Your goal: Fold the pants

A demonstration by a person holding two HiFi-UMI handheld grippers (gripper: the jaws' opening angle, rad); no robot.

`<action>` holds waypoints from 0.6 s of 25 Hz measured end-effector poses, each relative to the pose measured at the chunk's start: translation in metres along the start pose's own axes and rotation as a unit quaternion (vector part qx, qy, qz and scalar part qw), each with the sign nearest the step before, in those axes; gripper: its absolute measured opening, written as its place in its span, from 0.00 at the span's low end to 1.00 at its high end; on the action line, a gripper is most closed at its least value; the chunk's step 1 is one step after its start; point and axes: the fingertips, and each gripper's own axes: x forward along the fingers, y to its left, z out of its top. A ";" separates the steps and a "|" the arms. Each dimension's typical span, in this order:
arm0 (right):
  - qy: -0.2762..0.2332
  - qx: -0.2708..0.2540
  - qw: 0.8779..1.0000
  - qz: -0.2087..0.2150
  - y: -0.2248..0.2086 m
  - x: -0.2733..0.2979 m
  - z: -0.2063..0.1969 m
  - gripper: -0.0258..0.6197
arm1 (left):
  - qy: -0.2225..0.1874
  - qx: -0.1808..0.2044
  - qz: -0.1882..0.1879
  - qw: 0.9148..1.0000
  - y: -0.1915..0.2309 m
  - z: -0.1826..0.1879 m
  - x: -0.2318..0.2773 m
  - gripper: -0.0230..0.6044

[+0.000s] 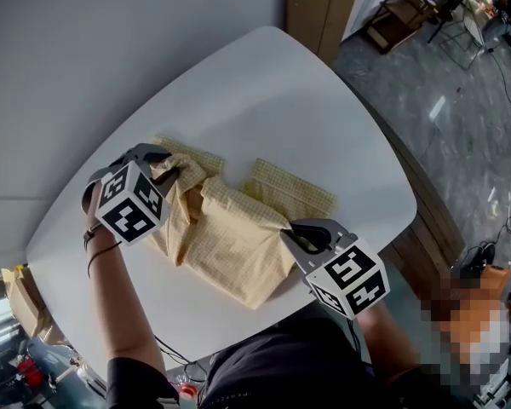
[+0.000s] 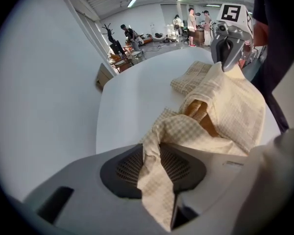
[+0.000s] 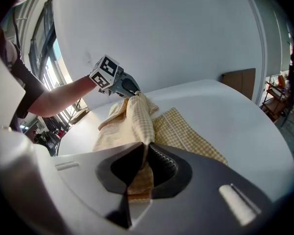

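Yellow checked pants (image 1: 230, 228) lie bunched on the white table (image 1: 264, 83), partly doubled over, with one leg end (image 1: 294, 190) flat toward the far right. My left gripper (image 1: 166, 173) is at the pants' left end, shut on a fold of cloth that runs between its pads (image 2: 154, 168). At the near right my right gripper (image 1: 294, 235) is shut on the cloth edge, which hangs between its pads (image 3: 142, 163). The fabric (image 2: 225, 106) stretches as a raised ridge between the two grippers. Each gripper shows in the other's view: the right gripper (image 2: 225, 48) and the left gripper (image 3: 125, 87).
The table's rounded front edge (image 1: 238, 331) is close to the person's body. A wooden cabinet (image 1: 324, 7) stands beyond the far corner, with grey floor (image 1: 443, 100) to the right. Several people (image 2: 191, 21) and furniture stand far off in the room.
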 end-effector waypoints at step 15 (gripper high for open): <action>0.013 -0.025 0.996 -0.079 -0.037 0.021 -0.011 0.19 | -0.055 -0.068 0.124 0.988 0.013 0.011 0.024 0.22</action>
